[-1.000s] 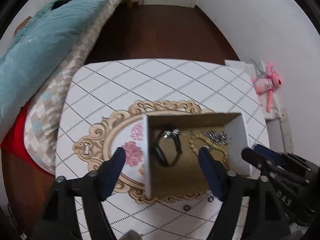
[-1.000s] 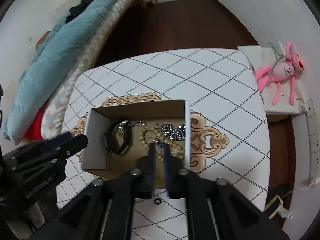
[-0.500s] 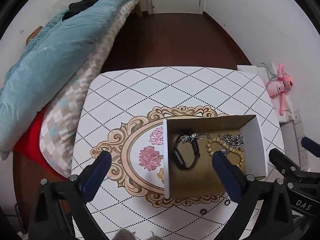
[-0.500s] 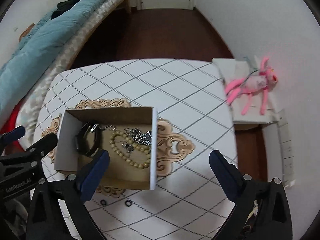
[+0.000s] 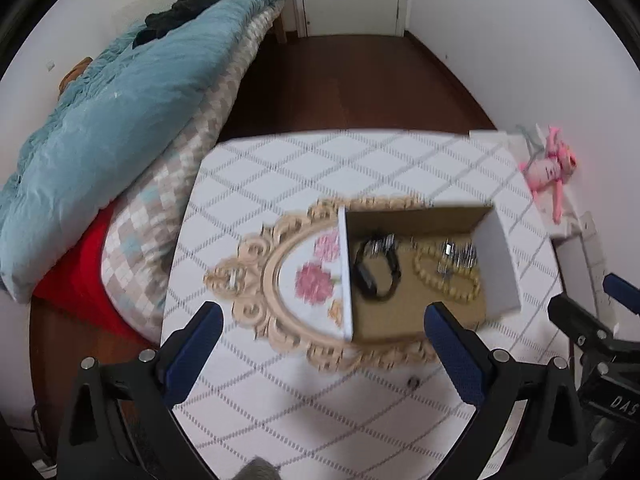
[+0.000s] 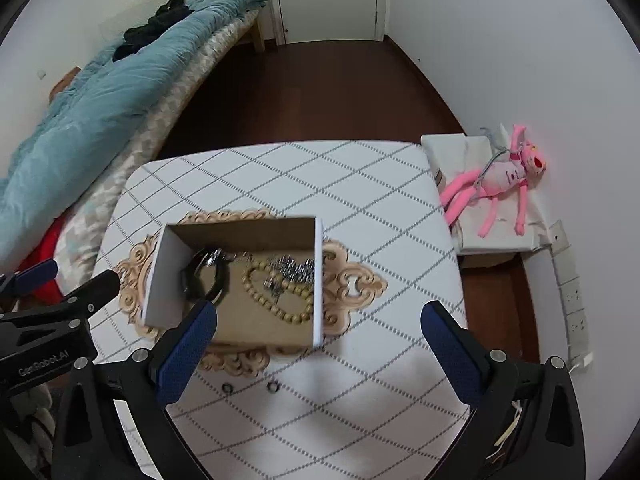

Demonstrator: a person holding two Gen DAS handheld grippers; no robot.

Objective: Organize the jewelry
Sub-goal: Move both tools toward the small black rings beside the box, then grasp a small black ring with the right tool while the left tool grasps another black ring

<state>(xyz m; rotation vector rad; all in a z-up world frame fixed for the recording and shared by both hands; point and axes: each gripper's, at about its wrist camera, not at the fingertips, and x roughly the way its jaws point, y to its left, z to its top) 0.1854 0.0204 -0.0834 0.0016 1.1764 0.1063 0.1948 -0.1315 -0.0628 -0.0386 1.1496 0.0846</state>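
An open cardboard box [image 5: 496,264] [image 6: 168,280] stands on an ornate tray [image 5: 280,280] [image 6: 352,284] on the checked table. Inside lie a black wristband [image 5: 378,270] [image 6: 202,276], a beige bead bracelet [image 5: 444,280] [image 6: 276,292] and a silver chain [image 5: 460,254] [image 6: 292,268]. Two small dark rings [image 6: 228,388] [image 6: 273,387] lie on the table in front of the tray; one shows in the left wrist view [image 5: 414,382]. My left gripper [image 5: 320,356] is open and empty, high above the table's near side. My right gripper [image 6: 316,356] is open and empty, above the box's near right corner.
A bed with a teal quilt [image 5: 112,120] [image 6: 100,100] runs along the left. A pink plush toy [image 5: 548,168] [image 6: 492,180] lies on a white box to the right of the table. Dark wooden floor [image 6: 320,92] lies beyond.
My right gripper, shut low in the box a second ago, has opened and lifted away, leaving the jewelry in the box. My left gripper opened wider and both pulled up and back.
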